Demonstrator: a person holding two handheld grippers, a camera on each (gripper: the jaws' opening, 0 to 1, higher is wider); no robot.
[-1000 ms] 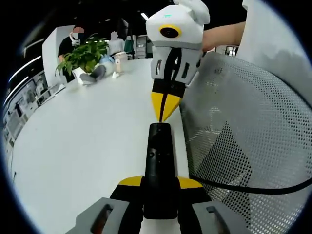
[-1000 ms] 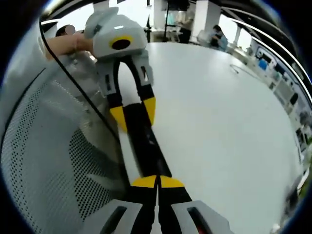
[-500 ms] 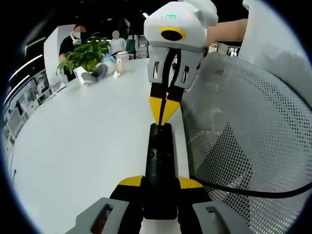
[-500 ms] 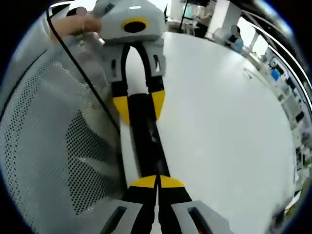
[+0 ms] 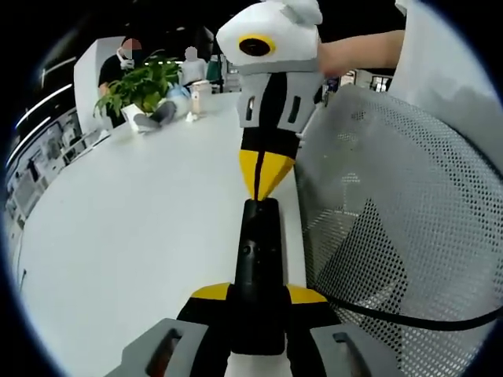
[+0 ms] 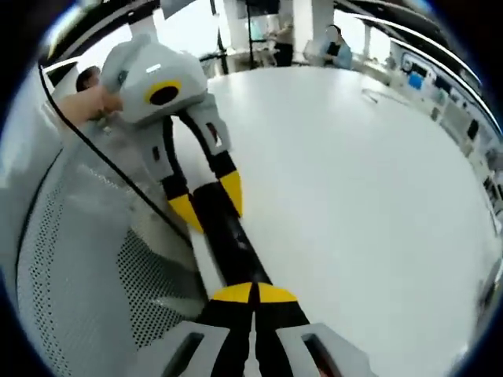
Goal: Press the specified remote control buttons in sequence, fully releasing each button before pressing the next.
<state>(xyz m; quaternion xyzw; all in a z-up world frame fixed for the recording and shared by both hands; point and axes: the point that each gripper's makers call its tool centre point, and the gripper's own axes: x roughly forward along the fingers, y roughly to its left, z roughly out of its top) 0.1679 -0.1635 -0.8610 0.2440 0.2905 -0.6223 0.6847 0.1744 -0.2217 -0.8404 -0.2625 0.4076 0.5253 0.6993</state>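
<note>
A long black remote (image 5: 255,259) lies along the right edge of the white table (image 5: 141,220). My left gripper (image 5: 258,294) is shut on its near end, one yellow-tipped jaw on each side. My right gripper (image 5: 259,184) comes in from above, shut, its yellow tips together at the remote's far end; contact cannot be told. In the right gripper view my right gripper (image 6: 253,290) is shut over one end of the remote (image 6: 228,239), while the left gripper (image 6: 206,200) clamps the other end. A hand holds each gripper.
A grey mesh chair back (image 5: 393,196) stands close along the table edge beside the remote, also seen as mesh chair (image 6: 86,259). A black cable (image 5: 393,318) crosses it. A potted plant (image 5: 141,86), small items and people sit at the far end. The table (image 6: 354,173) spreads wide.
The right gripper's body has tilted over to the left while its shut tips stay at the remote's far end. The left gripper and the remote have not moved.
</note>
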